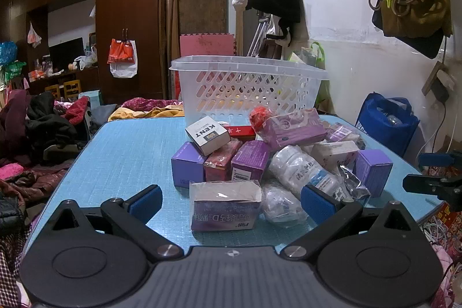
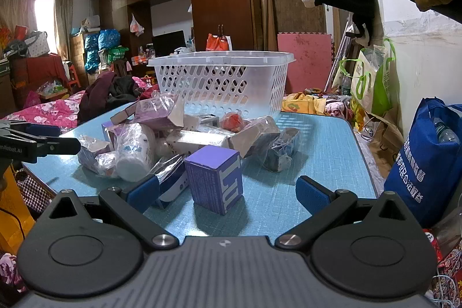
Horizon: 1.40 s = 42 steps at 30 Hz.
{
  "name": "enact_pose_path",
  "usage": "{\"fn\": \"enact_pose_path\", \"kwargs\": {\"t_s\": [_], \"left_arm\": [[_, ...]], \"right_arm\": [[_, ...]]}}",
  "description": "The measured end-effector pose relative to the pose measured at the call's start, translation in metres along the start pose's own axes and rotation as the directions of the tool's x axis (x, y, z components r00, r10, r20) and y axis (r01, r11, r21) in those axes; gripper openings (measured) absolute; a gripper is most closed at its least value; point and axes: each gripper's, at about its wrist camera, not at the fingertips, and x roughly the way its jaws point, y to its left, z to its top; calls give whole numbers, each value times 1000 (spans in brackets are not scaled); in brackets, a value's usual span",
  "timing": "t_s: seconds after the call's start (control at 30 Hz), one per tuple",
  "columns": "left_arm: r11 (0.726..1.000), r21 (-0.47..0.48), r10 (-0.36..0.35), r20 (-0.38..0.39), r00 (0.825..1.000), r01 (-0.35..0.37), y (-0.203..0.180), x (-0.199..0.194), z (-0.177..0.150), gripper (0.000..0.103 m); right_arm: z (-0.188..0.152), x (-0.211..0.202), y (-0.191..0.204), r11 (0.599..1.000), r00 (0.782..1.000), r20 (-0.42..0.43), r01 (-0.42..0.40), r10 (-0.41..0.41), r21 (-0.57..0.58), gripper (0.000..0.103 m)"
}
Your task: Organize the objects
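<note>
Grippers over blue table [image 1: 130,152]: left gripper [image 1: 229,202] fingers apart around wrapped box [image 1: 225,207]; right gripper [image 2: 228,192] fingers apart around purple box [image 2: 215,178]. Basket [image 1: 245,82] at 12 o'clock behind the pile.

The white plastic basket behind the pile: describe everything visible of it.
The basket is translucent white plastic, rectangular, with a broad flat rim and walls pierced by rows of slanted slots. It stands upright and open-topped at the far side of the blue table, directly behind the pile of boxes. Its contents can't be made out.
</note>
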Motion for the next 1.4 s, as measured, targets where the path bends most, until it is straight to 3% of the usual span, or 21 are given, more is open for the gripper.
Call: {"fn": "enact_pose_path", "kwargs": {"t_s": [1.4], "left_arm": [[999, -23, -30, 12, 999, 31, 2, 1, 1, 103]], "right_arm": [[-3, 1, -3, 1000, 1000, -5, 6, -6, -5, 103]]}}
